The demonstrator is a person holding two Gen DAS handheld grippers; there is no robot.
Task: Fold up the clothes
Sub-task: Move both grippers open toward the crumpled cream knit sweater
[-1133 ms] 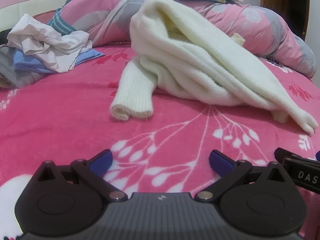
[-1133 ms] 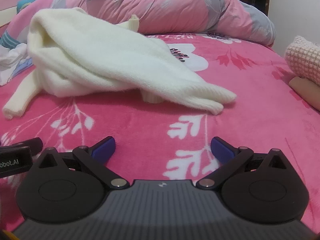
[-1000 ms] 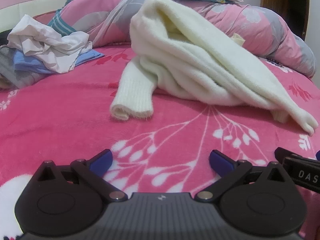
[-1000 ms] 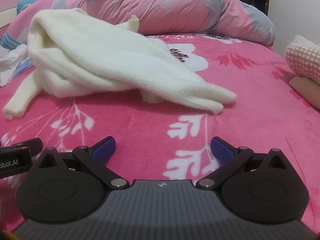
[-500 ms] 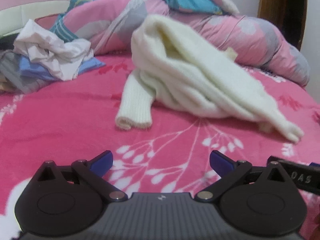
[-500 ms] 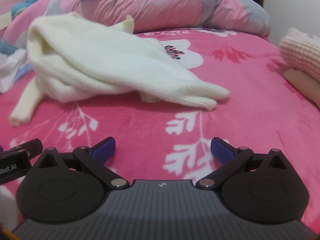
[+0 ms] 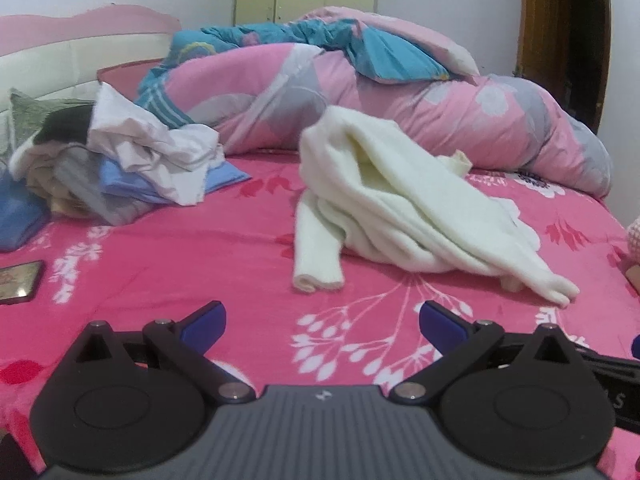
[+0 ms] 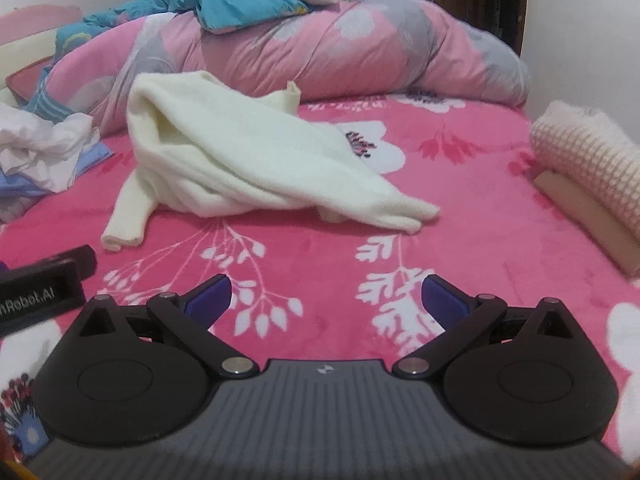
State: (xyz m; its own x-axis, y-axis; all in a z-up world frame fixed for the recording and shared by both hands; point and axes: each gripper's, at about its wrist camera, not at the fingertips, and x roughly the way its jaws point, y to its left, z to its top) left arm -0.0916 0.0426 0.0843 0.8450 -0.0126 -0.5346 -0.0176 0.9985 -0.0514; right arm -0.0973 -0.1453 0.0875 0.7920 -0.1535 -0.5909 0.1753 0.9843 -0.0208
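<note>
A cream knitted sweater [image 7: 404,200] [image 8: 248,160] lies crumpled in the middle of the pink flowered bedspread [image 7: 200,256] [image 8: 472,232]. One ribbed sleeve [image 7: 316,248] [image 8: 128,216] trails toward me on the left of the heap. My left gripper [image 7: 322,322] hovers open above the bedspread, well short of the sweater, nothing between its blue pads. My right gripper [image 8: 326,296] is open too, empty, and also short of the sweater. The left gripper's black body [image 8: 44,284] shows at the left edge of the right wrist view.
A pile of unfolded clothes [image 7: 120,164], white, blue and grey, sits at the left. A rolled pink quilt [image 7: 400,112] [image 8: 360,48] lies behind the sweater. A pink checked knit on a beige folded item [image 8: 592,172] rests at the right. A small dark card [image 7: 20,282] lies far left.
Both grippers have pulled back and risen, so the sweater looks smaller and farther, and the headboard, wall and clothes pile have come into view. The sweater has not moved; both stay open.
</note>
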